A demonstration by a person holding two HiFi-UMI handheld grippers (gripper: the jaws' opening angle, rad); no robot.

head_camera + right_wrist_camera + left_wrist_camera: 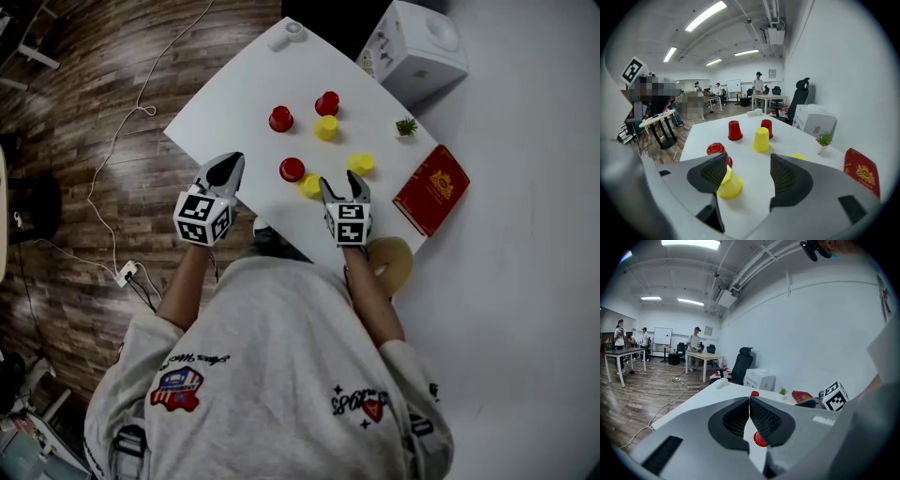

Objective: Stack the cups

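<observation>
Nearest the head camera is the person's grey sweatshirt [272, 375], with both arms reaching onto the white bench [234, 103]. The left tool [749, 404] hangs over the bench's near side with its jaws pressed together and nothing in them. The right tool [748, 160] has its jaws standing well apart, bare bench between the pads, gripping nothing.

By my reading, stacking has hardly begun, if at all. Six cups show, three red and three yellow, all mouth-down on the bench, none visibly sleeved over another. The near yellow cup [727, 183] sits just by the right tool's left jaw, outside the gap and close against the near red cup [715, 149]; whether the two touch I cannot tell. Farther out, the middle yellow cup [761, 139] stands just in front of the back red cup [767, 125], with the left red cup [735, 130] apart from both. The third yellow cup [360, 164] stands to the right, near the right tool. All six seem still to be gathered.

They look like small tapered plastic cups, glossy, flaring to a rim at the bench: probably light, and likely to slide or tip if pinched off-centre
</observation>
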